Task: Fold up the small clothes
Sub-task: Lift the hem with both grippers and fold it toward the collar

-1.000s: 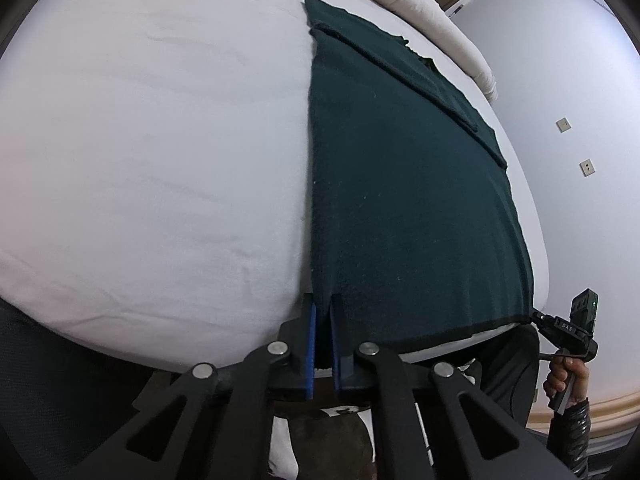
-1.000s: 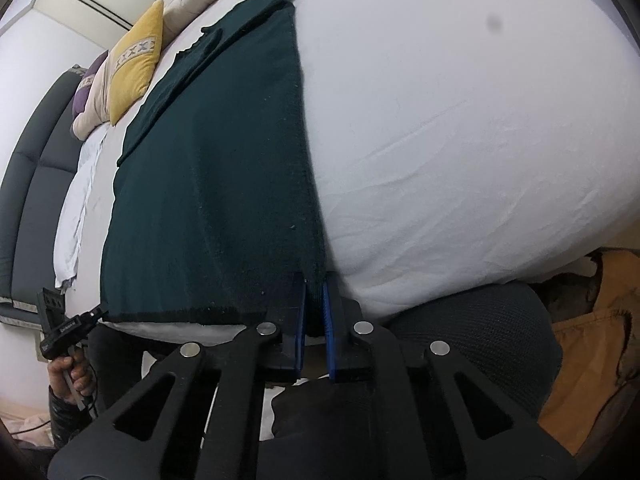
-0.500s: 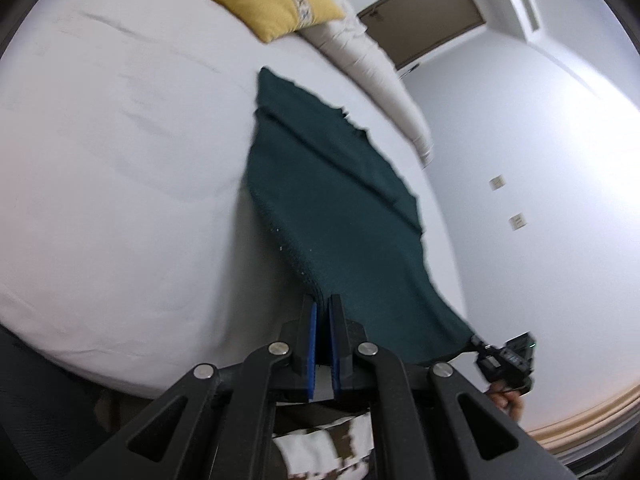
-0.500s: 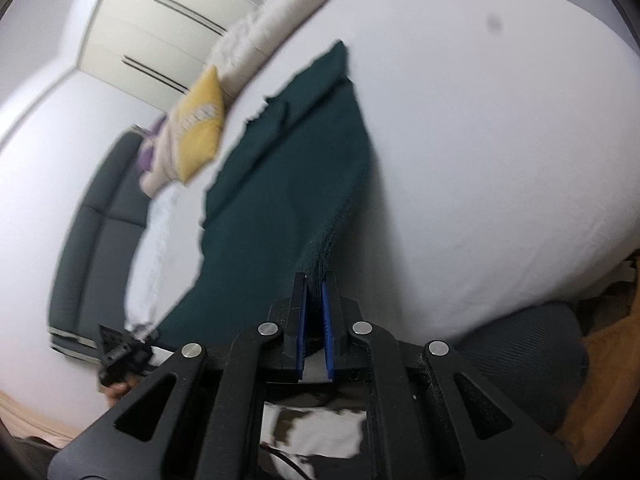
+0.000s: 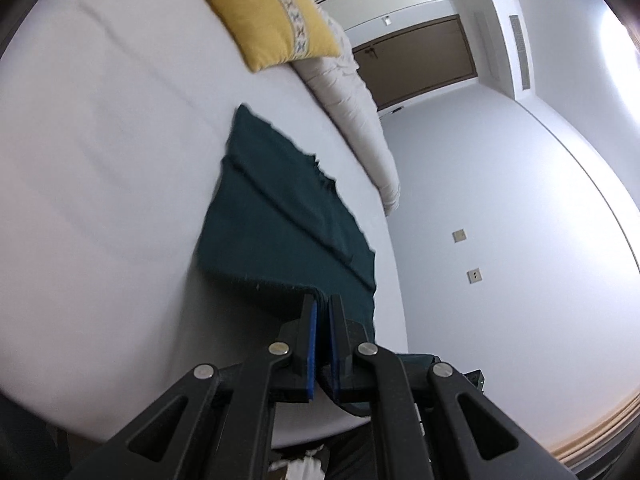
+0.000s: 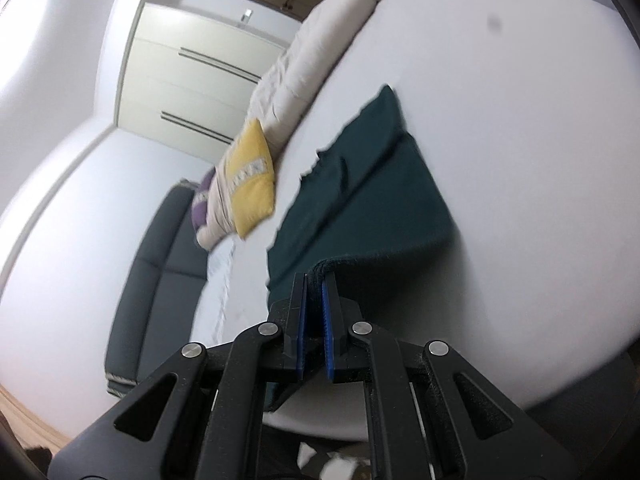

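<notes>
A dark green garment (image 5: 276, 216) lies on the white bed (image 5: 100, 160), its near hem lifted off the sheet. My left gripper (image 5: 323, 305) is shut on the hem's left corner, the cloth pinched between the blue pads. In the right wrist view the same dark green garment (image 6: 360, 200) rises from the bed (image 6: 520, 160) to my right gripper (image 6: 315, 282), which is shut on the hem's right corner. The far part of the garment, with its folded sleeves, still rests flat on the sheet.
A yellow cushion (image 5: 268, 20) and a rolled beige duvet (image 5: 352, 120) lie at the bed's far end. A dark grey sofa (image 6: 160, 272) stands beside the bed. A brown door (image 5: 420, 60), white wardrobe doors (image 6: 192, 92) and white walls are beyond.
Both grippers have risen and tilted up, lifting the garment's near hem off the bed and carrying it toward the far end. The other gripper has dropped out of each view.
</notes>
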Action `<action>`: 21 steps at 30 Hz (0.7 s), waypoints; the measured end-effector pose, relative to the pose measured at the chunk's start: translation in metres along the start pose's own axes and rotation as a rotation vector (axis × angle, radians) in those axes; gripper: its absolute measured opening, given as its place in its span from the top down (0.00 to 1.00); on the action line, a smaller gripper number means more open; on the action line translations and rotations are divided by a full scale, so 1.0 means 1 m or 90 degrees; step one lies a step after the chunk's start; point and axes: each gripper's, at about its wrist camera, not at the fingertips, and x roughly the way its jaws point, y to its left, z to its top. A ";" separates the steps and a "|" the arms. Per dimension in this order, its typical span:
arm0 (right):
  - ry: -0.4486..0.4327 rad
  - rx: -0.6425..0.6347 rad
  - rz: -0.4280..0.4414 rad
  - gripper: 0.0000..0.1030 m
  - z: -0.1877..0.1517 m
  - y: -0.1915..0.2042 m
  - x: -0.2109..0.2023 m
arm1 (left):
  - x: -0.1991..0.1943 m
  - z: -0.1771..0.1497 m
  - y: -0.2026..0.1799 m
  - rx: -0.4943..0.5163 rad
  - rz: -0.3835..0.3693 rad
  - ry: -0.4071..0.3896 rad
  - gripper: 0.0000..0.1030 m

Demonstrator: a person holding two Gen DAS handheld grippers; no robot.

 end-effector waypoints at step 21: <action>-0.089 0.037 -0.046 0.94 0.181 0.016 0.180 | 0.127 0.170 0.010 -0.019 0.037 -0.046 0.96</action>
